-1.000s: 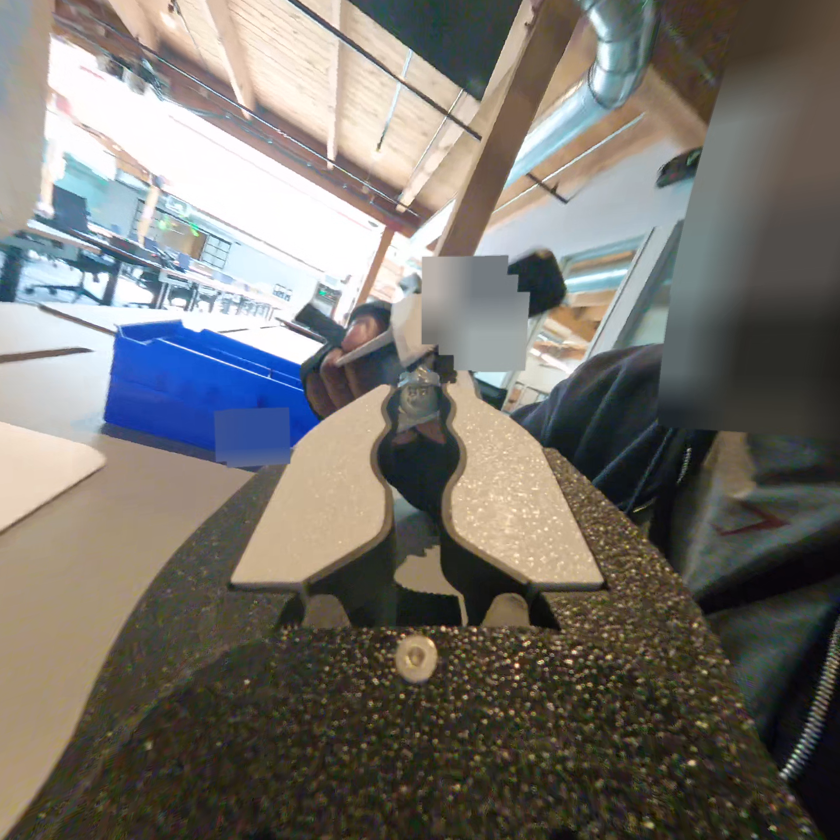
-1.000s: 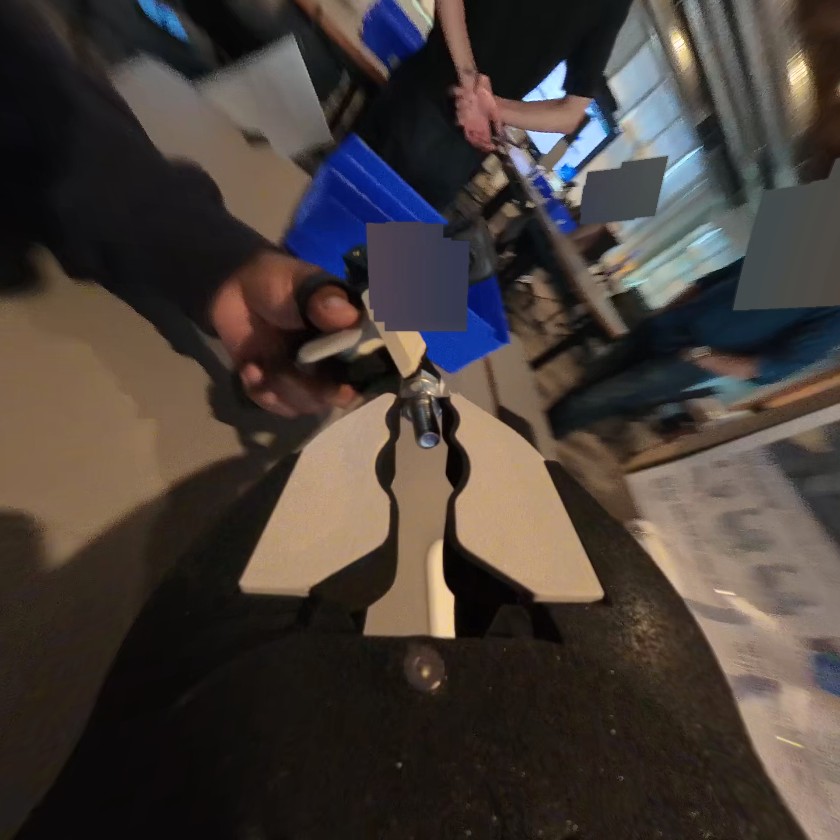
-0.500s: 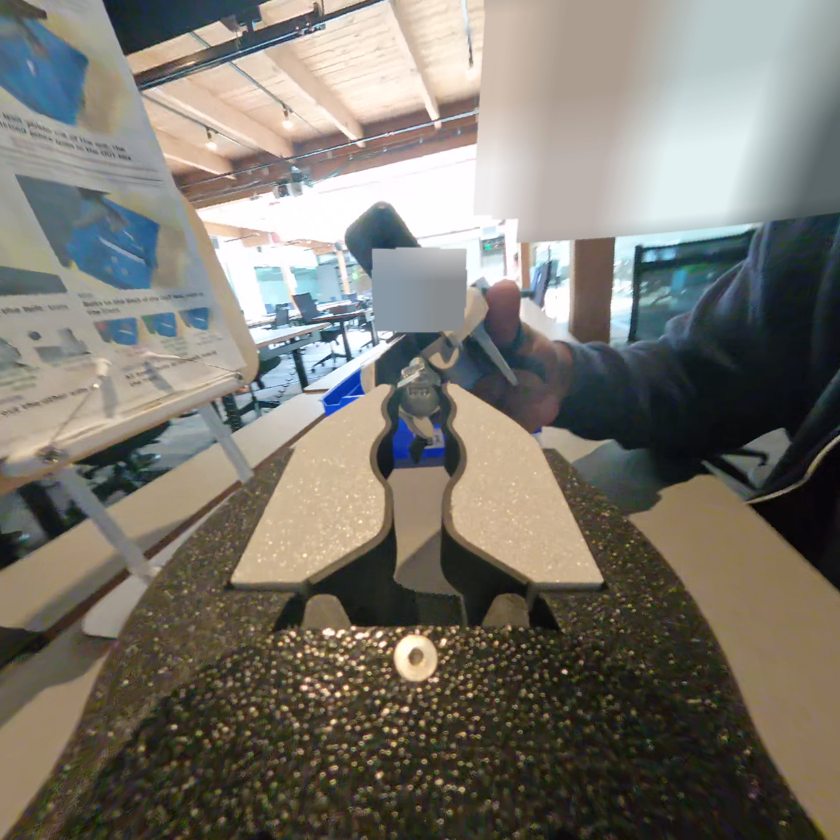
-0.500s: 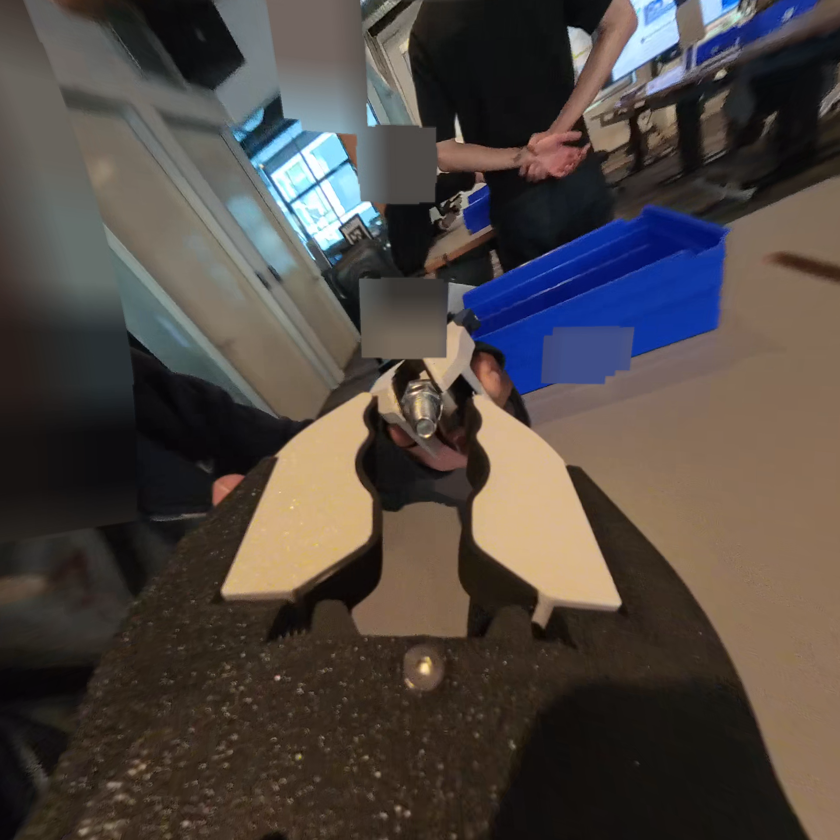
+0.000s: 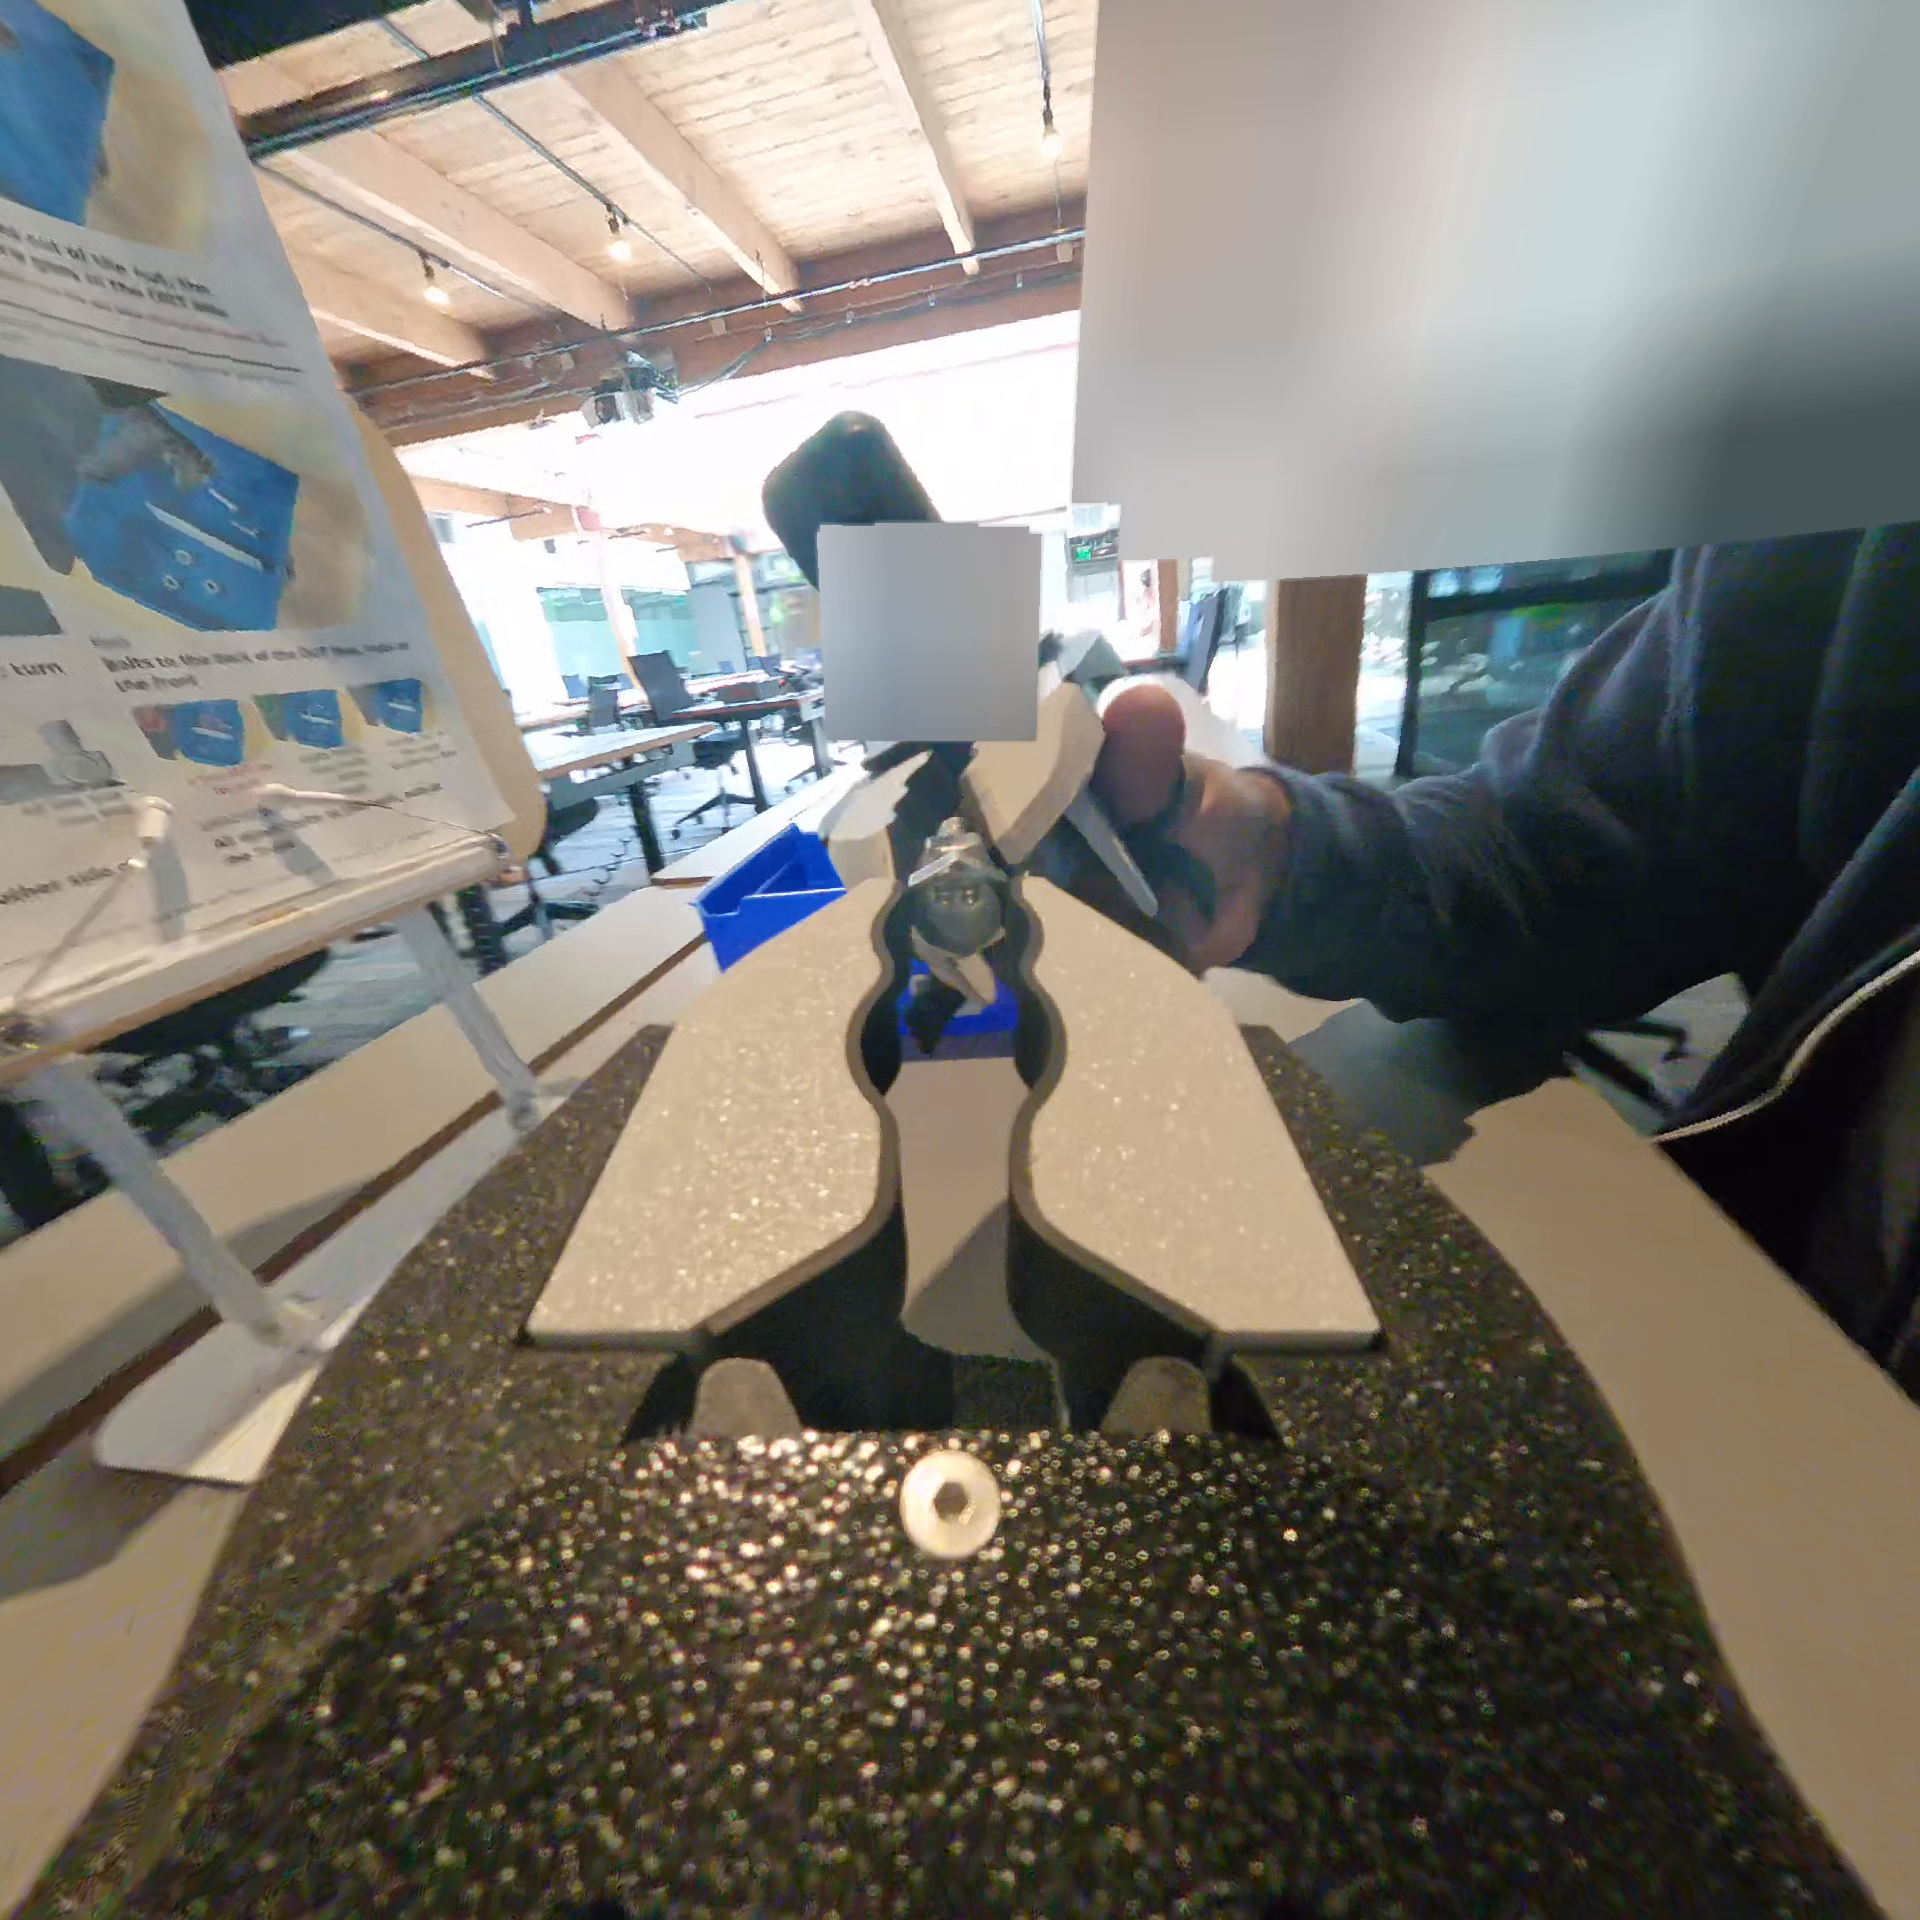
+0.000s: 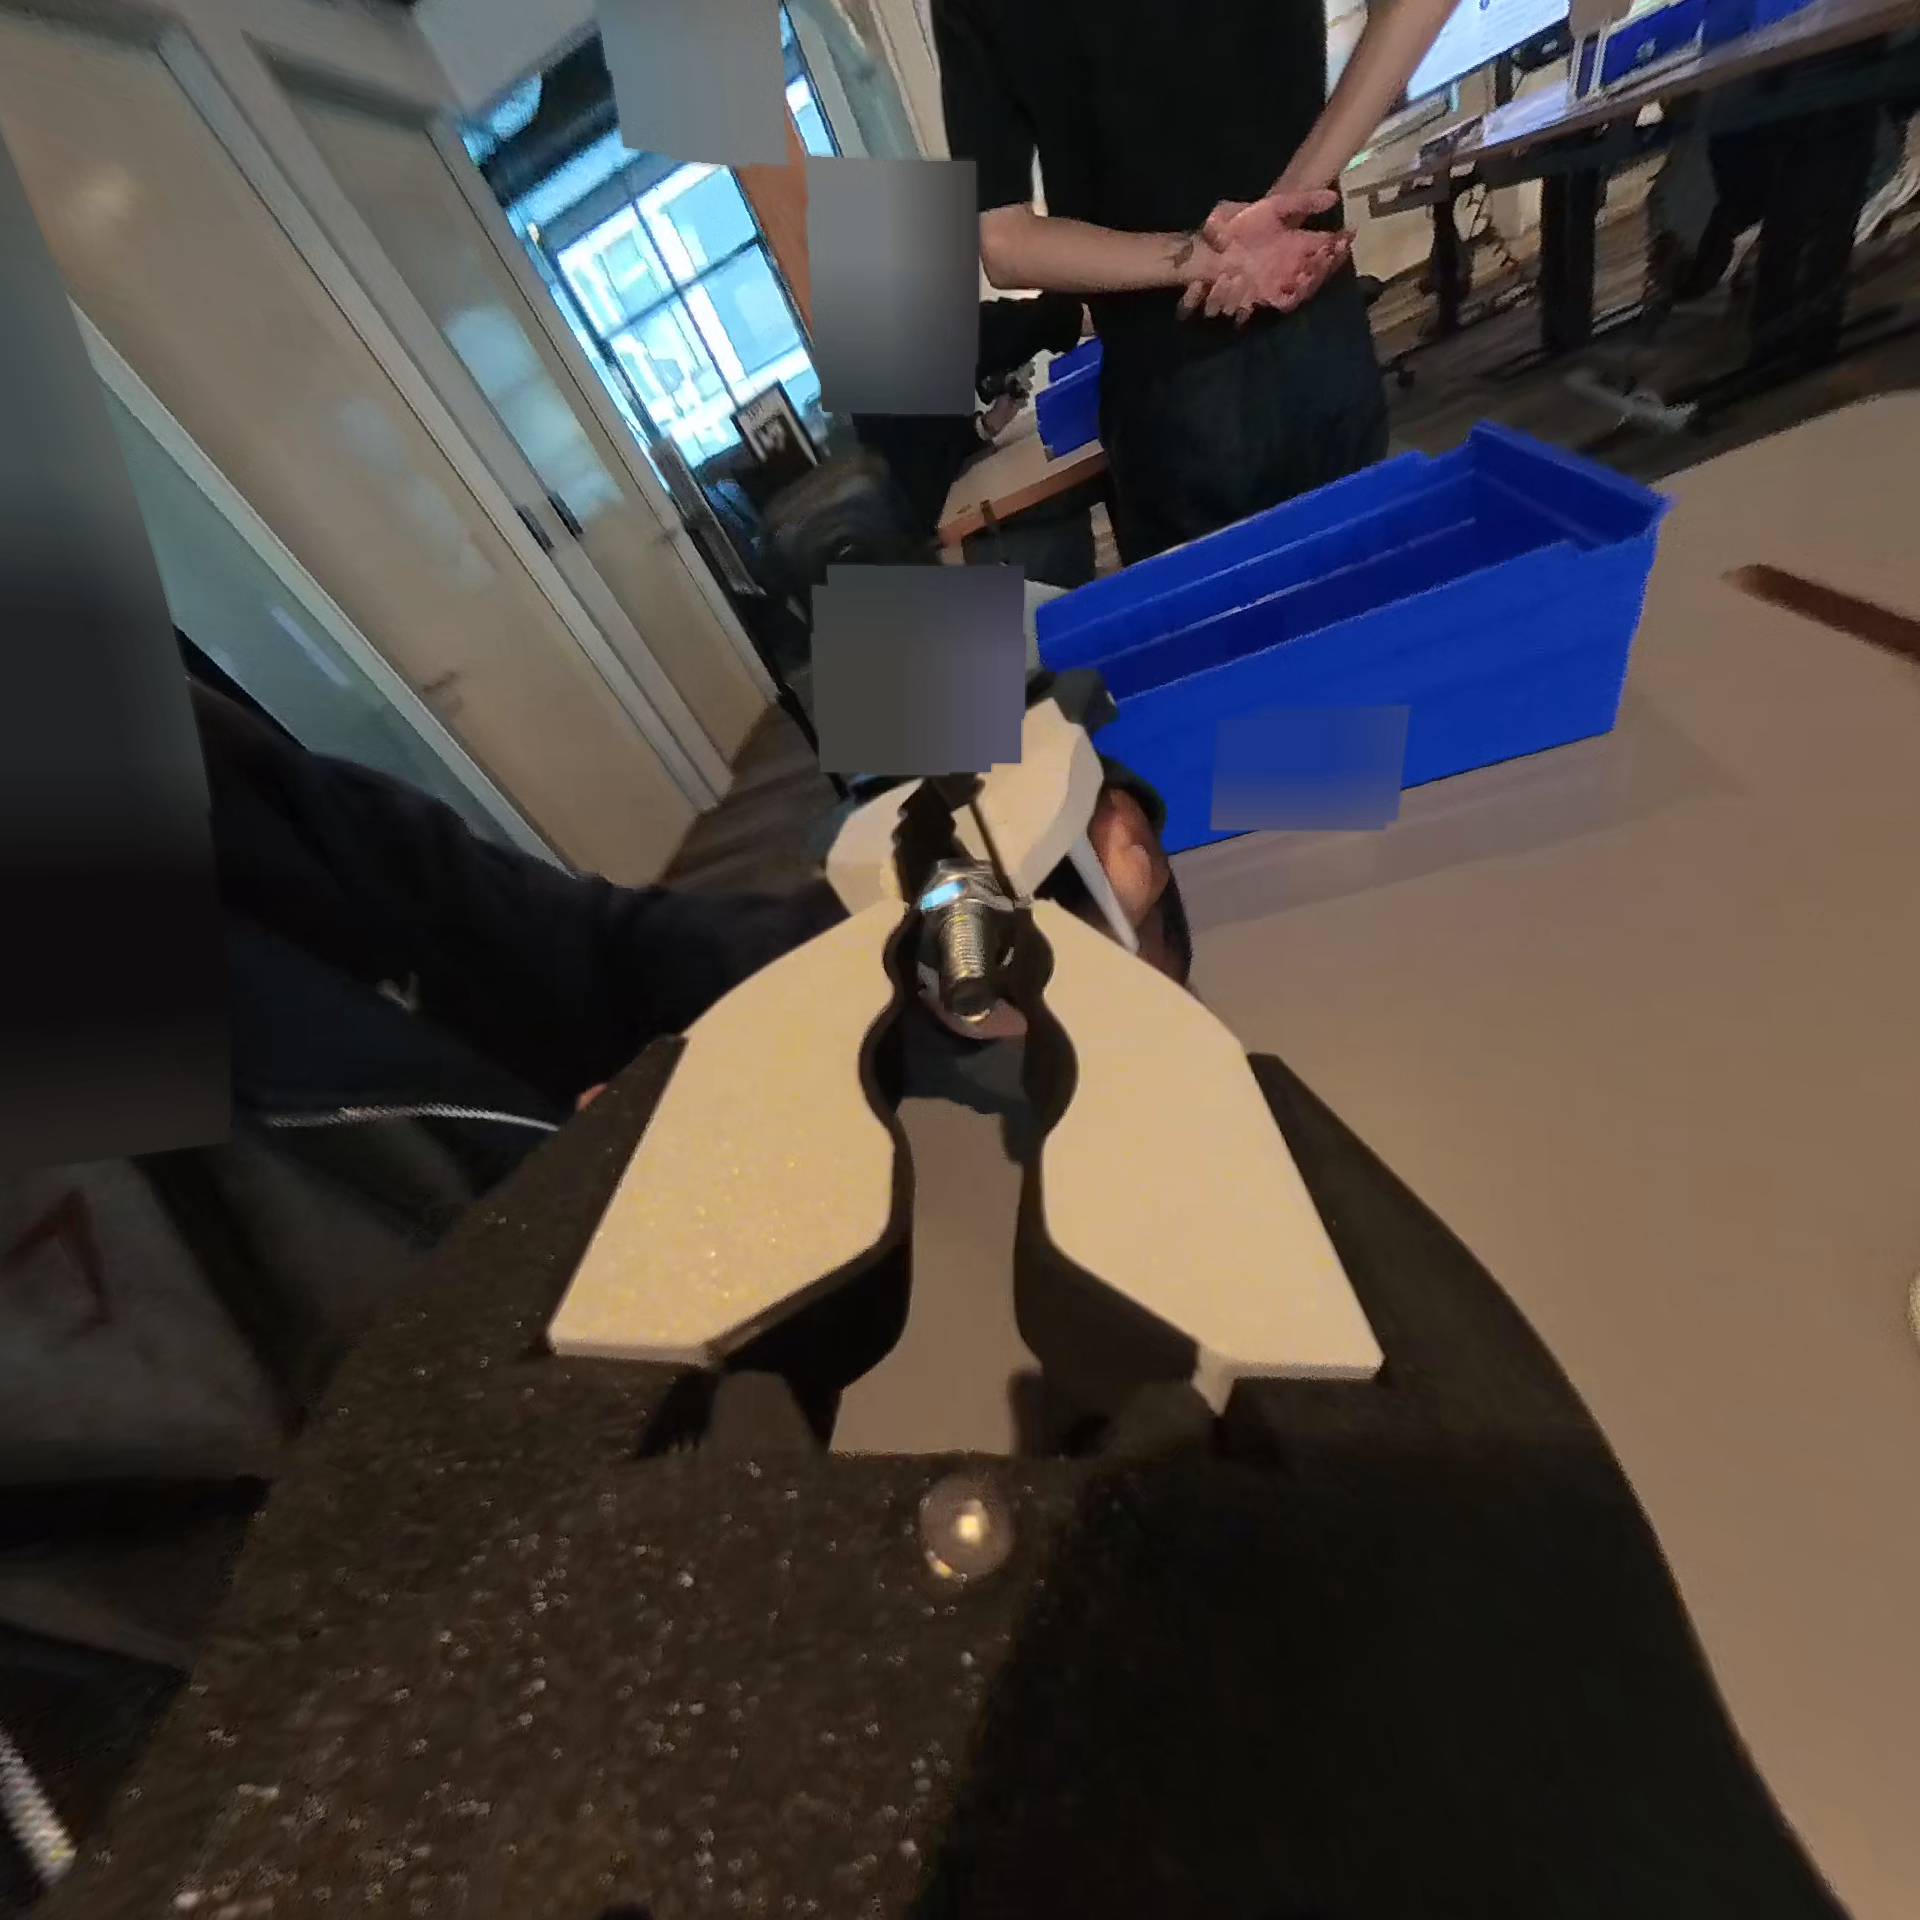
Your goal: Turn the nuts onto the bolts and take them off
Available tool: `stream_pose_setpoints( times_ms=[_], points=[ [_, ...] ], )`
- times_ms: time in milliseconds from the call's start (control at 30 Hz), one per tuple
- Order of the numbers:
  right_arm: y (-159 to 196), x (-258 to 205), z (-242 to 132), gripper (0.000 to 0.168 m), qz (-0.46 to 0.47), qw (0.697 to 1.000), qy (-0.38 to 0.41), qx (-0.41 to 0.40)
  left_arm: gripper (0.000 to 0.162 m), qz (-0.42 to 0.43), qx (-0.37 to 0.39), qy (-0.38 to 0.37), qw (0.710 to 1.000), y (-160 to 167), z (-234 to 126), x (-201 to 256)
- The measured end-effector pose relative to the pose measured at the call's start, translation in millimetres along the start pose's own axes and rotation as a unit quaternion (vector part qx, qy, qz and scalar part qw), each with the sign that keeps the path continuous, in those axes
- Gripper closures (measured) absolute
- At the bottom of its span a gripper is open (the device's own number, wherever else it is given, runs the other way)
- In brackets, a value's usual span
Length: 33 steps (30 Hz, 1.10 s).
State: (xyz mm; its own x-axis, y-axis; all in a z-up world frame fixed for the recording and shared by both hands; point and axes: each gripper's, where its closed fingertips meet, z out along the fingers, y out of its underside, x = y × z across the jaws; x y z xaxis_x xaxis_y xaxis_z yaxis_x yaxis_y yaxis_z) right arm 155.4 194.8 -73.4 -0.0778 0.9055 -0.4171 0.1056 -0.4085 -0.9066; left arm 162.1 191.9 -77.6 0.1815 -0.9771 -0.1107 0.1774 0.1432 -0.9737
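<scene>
A steel bolt (image 6: 964,961) with a nut (image 6: 948,891) on its thread is held in the air between my two grippers, which face each other. In the left wrist view my left gripper (image 5: 954,906) is shut on the bolt's grey head (image 5: 954,916). The nut (image 5: 951,854) sits just beyond it, between the right gripper's white fingers (image 5: 1044,769). In the right wrist view my right gripper (image 6: 961,914) is shut at the nut, and the threaded end points back between its fingers. The left gripper's white fingers (image 6: 1039,800) show behind the nut.
A blue bin (image 6: 1351,623) stands on the grey table (image 6: 1558,1039) and also shows in the left wrist view (image 5: 769,894). An instruction sheet on a stand (image 5: 208,623) is at the left. A person in black (image 6: 1195,312) stands behind the bin. Less than 4 cm separates the two grippers' tips.
Both grippers have swung round together with the bolt over the last second: the left view turned from the bin to the sheet stand. Since half a second ago the right jaws have narrowed at the nut.
</scene>
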Motion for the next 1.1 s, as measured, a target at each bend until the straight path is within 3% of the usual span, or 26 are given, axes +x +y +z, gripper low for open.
stream_pose_setpoints(
  times_ms=[100, 200, 267, 367, 400, 433, 467, 533, 600, 733, 867, 1100],
  points=[
    [0.6, 0.3, -0.6, 0.152, -0.100, 0.994, 0.037, -0.024, 0.146, -0.071, 0.019, 0.028, 0.997, 0.3, 0.9, 0.3],
    [2.7, -0.1, -1.2, 0.152, -0.232, 0.968, 0.081, -0.053, 0.146, -0.164, 0.039, 0.074, 0.983, 0.8, 1.3, 2.5],
    [5.6, -0.1, -1.2, 0.152, -0.338, 0.930, 0.119, -0.077, 0.146, -0.231, 0.053, 0.109, 0.965, 2.3, 1.1, 4.4],
    [11.0, 0.4, -1.8, 0.152, -0.511, 0.832, 0.182, -0.116, 0.145, -0.327, 0.070, 0.157, 0.929, 5.8, 1.0, 6.6],
    [11.8, 1.7, -2.1, 0.152, -0.548, 0.802, 0.201, -0.123, 0.145, -0.347, 0.077, 0.161, 0.921, 6.6, 1.4, 5.5],
    [12.0, 2.6, -2.1, 0.152, -0.561, 0.791, 0.212, -0.124, 0.146, -0.351, 0.081, 0.158, 0.920, 7.3, 1.7, 4.1],
    [11.8, 2.0, -1.4, 0.148, -0.548, 0.801, 0.209, -0.117, 0.146, -0.338, 0.076, 0.150, 0.926, 8.3, 1.9, 3.7],
    [5.7, -0.8, -0.5, 0.122, -0.476, 0.856, 0.186, -0.082, 0.146, -0.288, 0.062, 0.124, 0.947, 7.7, 1.7, 1.9],
    [-1.2, 1.4, -1.9, 0.108, -0.385, 0.907, 0.163, -0.056, 0.146, -0.230, 0.055, 0.096, 0.967, 2.6, -0.4, -0.3],
    [-11.8, -1.5, -4.2, 0.116, -0.182, 0.980, 0.081, 0.009, 0.146, -0.098, 0.030, 0.035, 0.994, -2.7, -4.0, -4.0],
    [-8.1, 0.2, -3.3, 0.137, -0.066, 0.997, 0.035, 0.013, 0.145, -0.021, 0.026, 0.003, 0.999, -8.2, -6.2, -4.2],
    [1.5, -1.2, 3.4, 0.140, 0.000, 1.000, 0.009, -0.005, 0.146, 0.041, -0.002, -0.011, 0.999, -4.5, -2.8, 0.7]
  ],
)
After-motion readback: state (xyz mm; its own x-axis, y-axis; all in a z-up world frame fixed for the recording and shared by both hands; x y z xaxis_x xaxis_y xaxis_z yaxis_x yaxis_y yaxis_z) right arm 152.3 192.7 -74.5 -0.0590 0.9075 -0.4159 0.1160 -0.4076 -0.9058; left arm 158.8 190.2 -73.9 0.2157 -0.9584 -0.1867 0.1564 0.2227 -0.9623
